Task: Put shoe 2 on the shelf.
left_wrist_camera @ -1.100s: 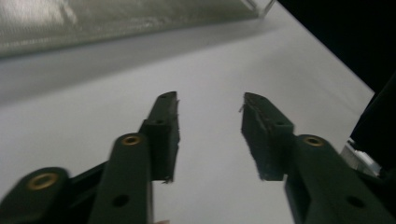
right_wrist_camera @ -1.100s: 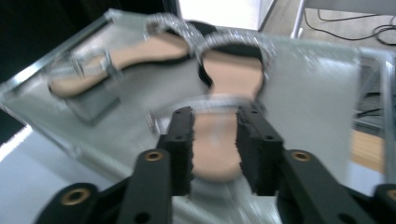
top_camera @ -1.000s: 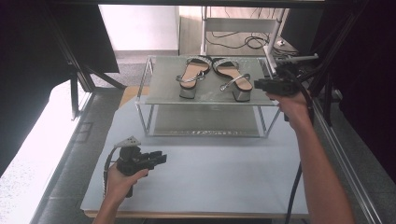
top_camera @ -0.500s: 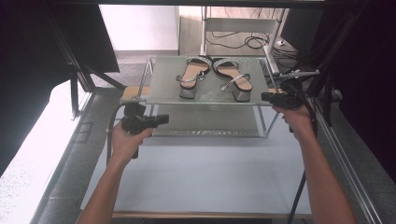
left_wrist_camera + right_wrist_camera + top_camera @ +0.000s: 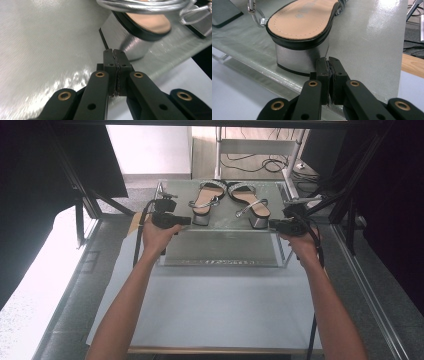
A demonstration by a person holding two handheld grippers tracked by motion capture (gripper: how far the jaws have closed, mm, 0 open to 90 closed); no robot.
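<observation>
Two block-heeled sandals with silver straps stand side by side on the top shelf [image 5: 225, 226] of a small rack: the left sandal [image 5: 202, 202] and the right sandal [image 5: 250, 204]. My left gripper [image 5: 188, 221] is shut and empty, its tips just beside the left sandal's silver heel [image 5: 128, 43]. In the left gripper view the left gripper [image 5: 115, 53] has its jaws pressed together. My right gripper [image 5: 272, 224] is also shut and empty, close to the right sandal's heel [image 5: 299, 56]. In its own view the right gripper [image 5: 328, 62] points at the heel's right corner.
The rack has a lower shelf [image 5: 220, 251] and stands at the far side of a white mat [image 5: 215, 310]. Black frame posts [image 5: 85, 195] flank the table. Cables [image 5: 260, 164] lie on the floor behind. The table's front edge [image 5: 215, 351] is near the person.
The left gripper rose from the mat's front left to the top shelf beside the left sandal's heel. The right gripper dropped slightly and closed in on the right sandal's heel.
</observation>
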